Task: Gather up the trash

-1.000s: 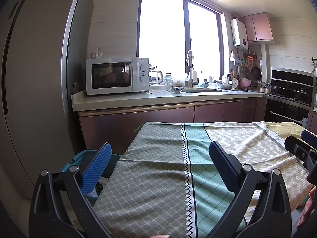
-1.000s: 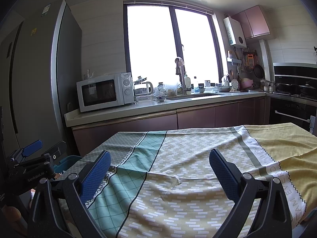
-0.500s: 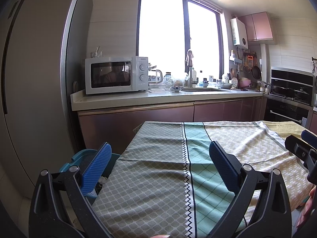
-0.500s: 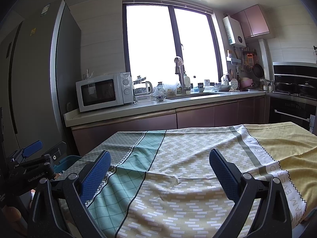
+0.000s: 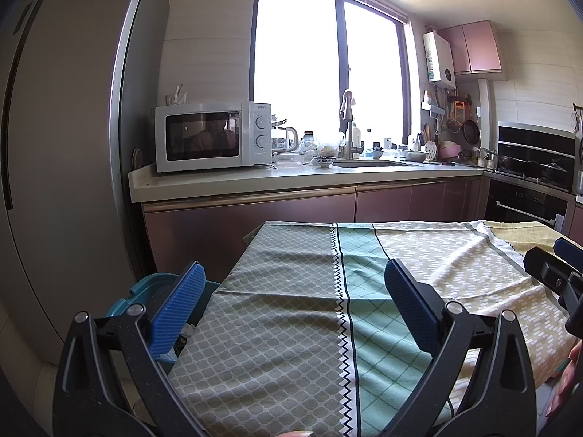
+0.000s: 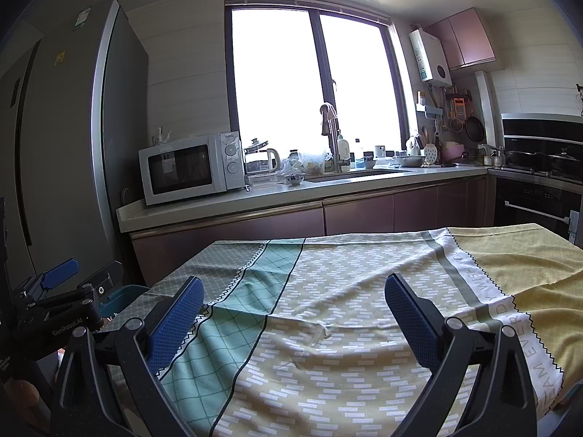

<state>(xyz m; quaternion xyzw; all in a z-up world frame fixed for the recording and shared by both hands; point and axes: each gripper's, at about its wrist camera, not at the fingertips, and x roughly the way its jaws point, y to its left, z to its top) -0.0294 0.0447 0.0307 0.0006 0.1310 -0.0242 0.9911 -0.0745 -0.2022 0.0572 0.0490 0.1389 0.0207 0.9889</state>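
My left gripper (image 5: 293, 304) hangs open above the near left part of a table under a patterned cloth (image 5: 291, 313), nothing between its blue pads. A teal bin (image 5: 145, 291) stands on the floor off the table's left edge, behind the left finger; some white scraps show inside it. My right gripper (image 6: 293, 309) is open too, above the cloth's yellow-and-white middle (image 6: 328, 291). No loose trash shows on the cloth in either view. The left gripper also appears at the left edge of the right wrist view (image 6: 62, 309), and the teal bin (image 6: 124, 293) sits just beyond it.
A tall grey fridge (image 5: 65, 145) stands at the left. Behind the table runs a counter (image 5: 291, 180) with a white microwave (image 5: 215, 136), a kettle, bowls and a sink with a tap (image 5: 349, 123). An oven and hob (image 5: 532, 182) fill the right wall.
Both views have shifted only slightly, with the kitchen sitting a touch lower in the frames. Both grippers stay open and hold nothing.
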